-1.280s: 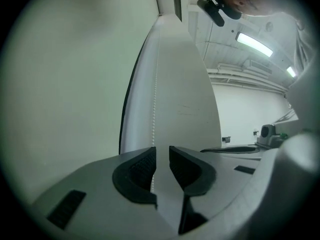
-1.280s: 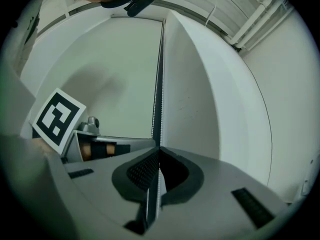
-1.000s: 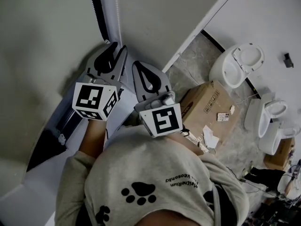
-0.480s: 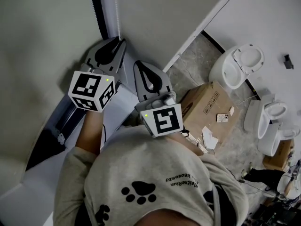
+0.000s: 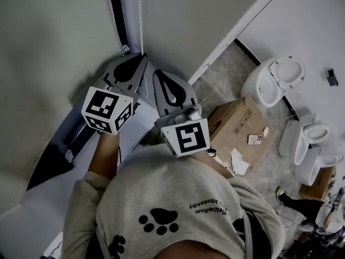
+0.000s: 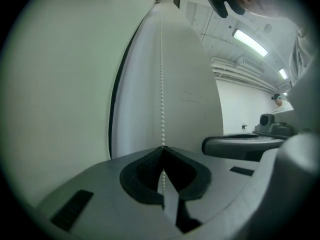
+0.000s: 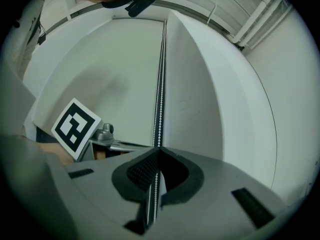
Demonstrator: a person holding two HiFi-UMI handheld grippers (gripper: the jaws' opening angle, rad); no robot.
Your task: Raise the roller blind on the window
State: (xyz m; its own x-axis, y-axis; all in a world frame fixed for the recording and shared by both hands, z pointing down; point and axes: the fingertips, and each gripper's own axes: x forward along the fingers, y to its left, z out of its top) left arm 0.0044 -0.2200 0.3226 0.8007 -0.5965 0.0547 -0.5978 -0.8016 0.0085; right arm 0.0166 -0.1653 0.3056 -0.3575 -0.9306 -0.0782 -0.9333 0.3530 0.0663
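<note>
Two grips on bead chain (image 6: 161, 84): left gripper (image 6: 162, 148) fingers just closed; right gripper (image 7: 159, 149) pinching as before.

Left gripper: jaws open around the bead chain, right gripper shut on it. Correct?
No. The left gripper is shut on the bead chain, its jaws having just been closing; the left gripper view shows them pinched together on it. The right gripper is shut on the bead chain, as stated.
</note>
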